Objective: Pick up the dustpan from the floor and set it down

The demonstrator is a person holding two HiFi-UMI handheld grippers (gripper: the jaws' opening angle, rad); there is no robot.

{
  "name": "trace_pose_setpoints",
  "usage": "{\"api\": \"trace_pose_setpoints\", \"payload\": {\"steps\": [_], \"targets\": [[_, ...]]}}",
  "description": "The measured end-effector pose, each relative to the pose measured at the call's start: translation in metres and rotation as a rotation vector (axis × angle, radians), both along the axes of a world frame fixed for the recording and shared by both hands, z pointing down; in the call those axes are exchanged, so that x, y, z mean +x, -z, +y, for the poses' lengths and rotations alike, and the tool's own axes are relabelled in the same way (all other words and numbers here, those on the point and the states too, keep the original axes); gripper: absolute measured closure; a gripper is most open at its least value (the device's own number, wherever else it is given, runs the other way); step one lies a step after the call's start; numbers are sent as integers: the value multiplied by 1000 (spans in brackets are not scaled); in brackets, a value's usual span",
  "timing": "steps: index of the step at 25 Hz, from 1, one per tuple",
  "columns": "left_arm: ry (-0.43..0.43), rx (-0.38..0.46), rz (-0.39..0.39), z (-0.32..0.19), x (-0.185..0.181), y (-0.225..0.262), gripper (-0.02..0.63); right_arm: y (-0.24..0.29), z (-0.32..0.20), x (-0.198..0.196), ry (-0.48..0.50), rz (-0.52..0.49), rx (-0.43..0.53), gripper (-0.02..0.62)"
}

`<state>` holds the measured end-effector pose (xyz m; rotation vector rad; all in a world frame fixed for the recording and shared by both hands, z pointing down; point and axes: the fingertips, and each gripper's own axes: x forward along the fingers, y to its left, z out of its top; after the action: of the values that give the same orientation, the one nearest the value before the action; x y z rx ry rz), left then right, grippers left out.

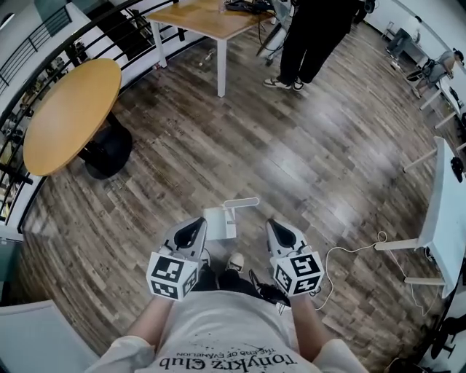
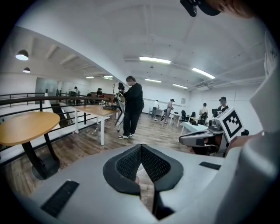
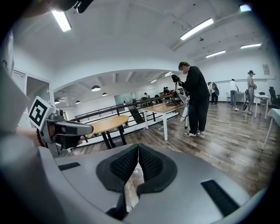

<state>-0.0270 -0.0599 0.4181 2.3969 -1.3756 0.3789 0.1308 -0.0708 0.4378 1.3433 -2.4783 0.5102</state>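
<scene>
Between the 2 grippers, at 12 o'clock from the person's shoes (image 1: 234,261), the dustpan (image 1: 218,222) lies on the wooden floor (image 1: 240,146). It is white, with its handle at the far side, toward 1 o'clock. The left gripper (image 1: 198,227) hangs just beside it at 9 o'clock and the right gripper (image 1: 275,229) is near it at 3 o'clock; neither touches it. Each gripper's own view shows its jaws clenched tip to tip with nothing between them, so the pick-up is not yet begun.

Clenched jaws brought down on the pan would probably only shove it along the smooth boards, so 1 gripper needs to spread its jaws first. The pan body looks wide and flat, and a pinch on its thin wall could let it swing or slip. The handle looks the surer hold. The white cable (image 1: 349,251) trails on the floor at 3 o'clock, near the right gripper, and could snag a foot or the pan if it is carried that way.

Room is good from 11 to 1 o'clock: bare floor runs well out to the standing person (image 1: 313,36) and the rectangular table (image 1: 211,18). The round table (image 1: 69,109) at 10 o'clock and the white desk (image 1: 448,197) at 3 o'clock stand well apart from the pan.
</scene>
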Motion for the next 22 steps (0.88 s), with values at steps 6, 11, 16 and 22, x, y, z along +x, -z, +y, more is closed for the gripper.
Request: {"api": "trace_pose_setpoints", "payload": {"steps": [6,11,16,22], "targets": [[-54,-2,-7,-17,0,0,583,0,-8,-3,-32,10,-8,569],[-95,-18,-13,-34,1,-4,583,-9,-18,-5,-55,16,-26,569],[-126,-34,-20,-41,5,-12,583,-23,-29,-7,-51,35,-41,569],[-125,-56,-11,-53,4,-31,583,-44,-46,-11,-18,93,-50,569]]}}
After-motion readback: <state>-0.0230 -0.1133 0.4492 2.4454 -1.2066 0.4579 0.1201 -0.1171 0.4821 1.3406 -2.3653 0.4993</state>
